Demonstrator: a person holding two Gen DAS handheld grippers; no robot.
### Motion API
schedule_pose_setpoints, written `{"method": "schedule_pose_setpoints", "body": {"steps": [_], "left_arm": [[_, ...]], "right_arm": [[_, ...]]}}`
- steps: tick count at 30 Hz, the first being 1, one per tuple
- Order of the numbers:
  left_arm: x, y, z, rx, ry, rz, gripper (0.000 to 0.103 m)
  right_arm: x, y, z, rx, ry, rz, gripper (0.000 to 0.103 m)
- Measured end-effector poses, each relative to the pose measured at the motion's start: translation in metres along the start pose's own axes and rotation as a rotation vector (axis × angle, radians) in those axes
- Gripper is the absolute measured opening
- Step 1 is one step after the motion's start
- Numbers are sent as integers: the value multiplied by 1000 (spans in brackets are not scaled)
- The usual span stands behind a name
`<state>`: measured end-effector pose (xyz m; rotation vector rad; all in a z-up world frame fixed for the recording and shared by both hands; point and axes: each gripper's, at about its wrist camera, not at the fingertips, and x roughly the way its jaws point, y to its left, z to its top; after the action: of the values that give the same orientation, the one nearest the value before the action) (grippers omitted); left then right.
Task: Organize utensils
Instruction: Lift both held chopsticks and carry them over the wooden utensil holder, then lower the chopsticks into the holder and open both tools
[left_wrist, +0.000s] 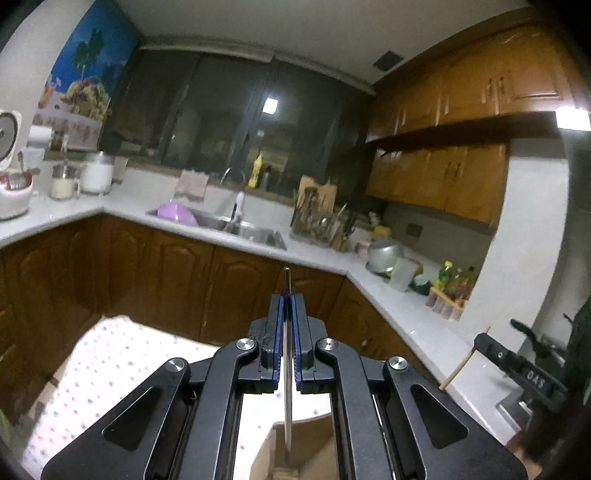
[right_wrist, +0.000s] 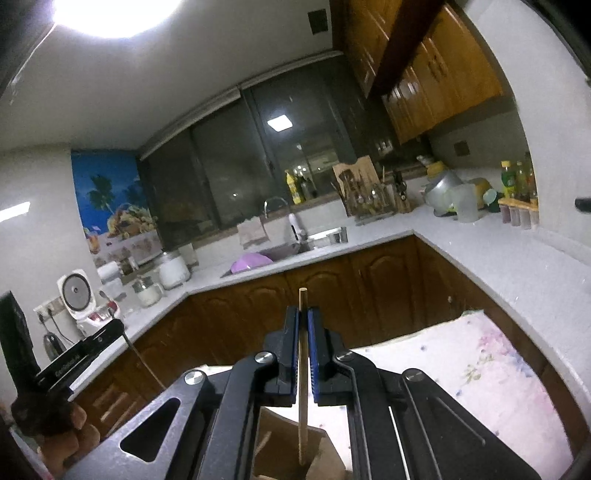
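Steel rod (left_wrist: 287, 369), pinched in the left gripper (left_wrist: 287, 299), runs along the fingers, its tail over a cardboard box (left_wrist: 314, 458) below them. Right gripper (right_wrist: 303, 314) likewise clamps a wooden chopstick (right_wrist: 302, 406), tail inside the box (right_wrist: 280, 443). Each likely drops straight down; cloth (right_wrist: 461, 369) lies open beyond.

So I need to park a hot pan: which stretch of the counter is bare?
Bare: the white counter between the corner cabinets and the floral cloth. Crowded: around the utensil rack, pot, bottles, and the jars by the rice cooker.
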<state>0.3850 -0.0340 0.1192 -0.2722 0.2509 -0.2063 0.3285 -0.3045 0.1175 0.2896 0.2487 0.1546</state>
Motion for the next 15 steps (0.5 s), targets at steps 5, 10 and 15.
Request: {"method": "schedule_pose_setpoints", "body": {"steps": [5,10,15], "left_arm": [[24,7,-28,-10,41,29,4],[36,10,-50,-8,91,25,4],[44,6,-64,22,149,19,4]], "right_arm": [[23,-8,-31,10,30,-23,5],[34,-21,-47,59,66,-20,5],[36,-26,-51,69,85,-21,5]]}}
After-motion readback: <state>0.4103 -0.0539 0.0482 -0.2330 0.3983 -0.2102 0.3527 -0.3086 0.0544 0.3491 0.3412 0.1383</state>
